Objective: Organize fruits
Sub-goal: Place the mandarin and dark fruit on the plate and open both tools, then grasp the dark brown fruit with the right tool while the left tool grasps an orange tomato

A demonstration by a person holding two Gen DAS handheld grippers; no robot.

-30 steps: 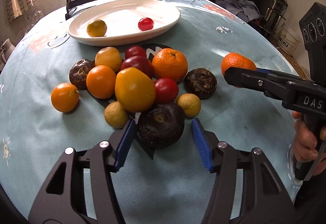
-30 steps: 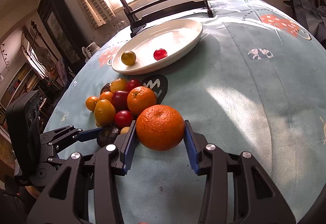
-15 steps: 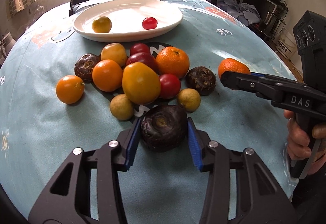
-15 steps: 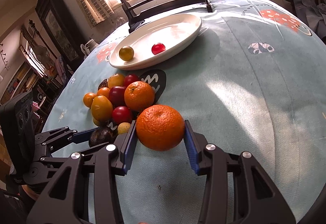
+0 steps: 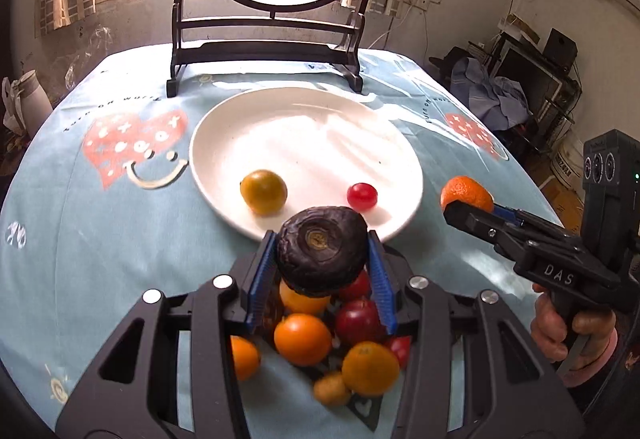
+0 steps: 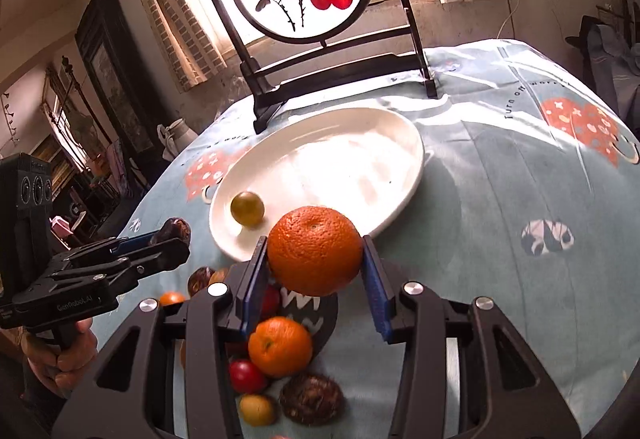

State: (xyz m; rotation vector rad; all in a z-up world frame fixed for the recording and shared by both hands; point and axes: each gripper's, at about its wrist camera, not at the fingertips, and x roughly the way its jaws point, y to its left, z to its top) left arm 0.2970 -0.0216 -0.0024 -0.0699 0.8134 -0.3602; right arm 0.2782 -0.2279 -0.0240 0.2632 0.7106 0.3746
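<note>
Left hand-held gripper (image 5: 322, 259) clamps a dark fruit (image 5: 322, 251), right hand-held gripper (image 6: 314, 267) an orange (image 6: 314, 250) hiding, probably, the red tomato (image 5: 362, 195).

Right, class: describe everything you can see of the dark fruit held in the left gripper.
The dark fruit is round and squat, its skin blackish-purple and wrinkled, with a paler ringed scar facing the camera. The left gripper holds it clear of the tablecloth, its blue-padded fingers pressing both sides. It hangs over the fruit pile, just short of the white plate.
</note>
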